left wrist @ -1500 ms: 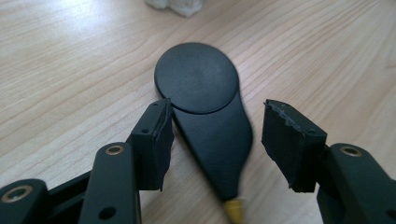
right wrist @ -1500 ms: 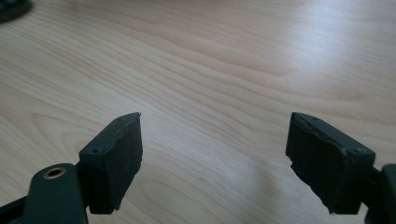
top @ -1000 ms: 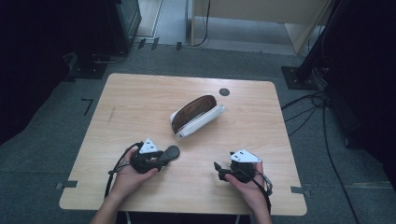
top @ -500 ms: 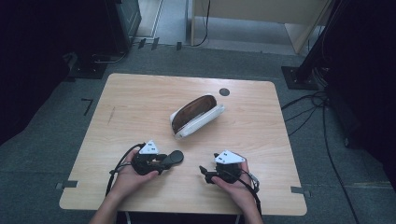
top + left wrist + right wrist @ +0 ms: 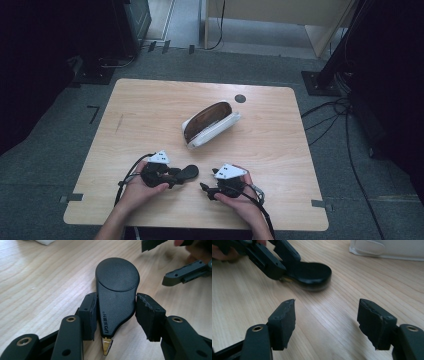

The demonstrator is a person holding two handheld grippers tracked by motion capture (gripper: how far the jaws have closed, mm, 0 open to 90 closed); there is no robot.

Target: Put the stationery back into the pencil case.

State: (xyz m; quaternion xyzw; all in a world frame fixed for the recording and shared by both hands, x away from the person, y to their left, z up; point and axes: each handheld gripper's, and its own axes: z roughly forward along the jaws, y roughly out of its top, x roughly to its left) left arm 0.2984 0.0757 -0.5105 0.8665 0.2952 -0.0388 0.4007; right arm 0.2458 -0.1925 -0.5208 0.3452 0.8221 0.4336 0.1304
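place: lab/studio | evid: stand bases (image 5: 320, 82), floor cables (image 5: 325, 107), grey carpet (image 5: 345, 200)

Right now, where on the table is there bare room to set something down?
The far left corner of the table is bare, and so is the right side beyond the glasses case. The near middle is crowded: the left tongs hold a black device, the right tongs close by.

Case (image 5: 210, 125) mid-table (image 5: 150, 105) — black tool (image 5: 186, 172) nearer (between grippers).
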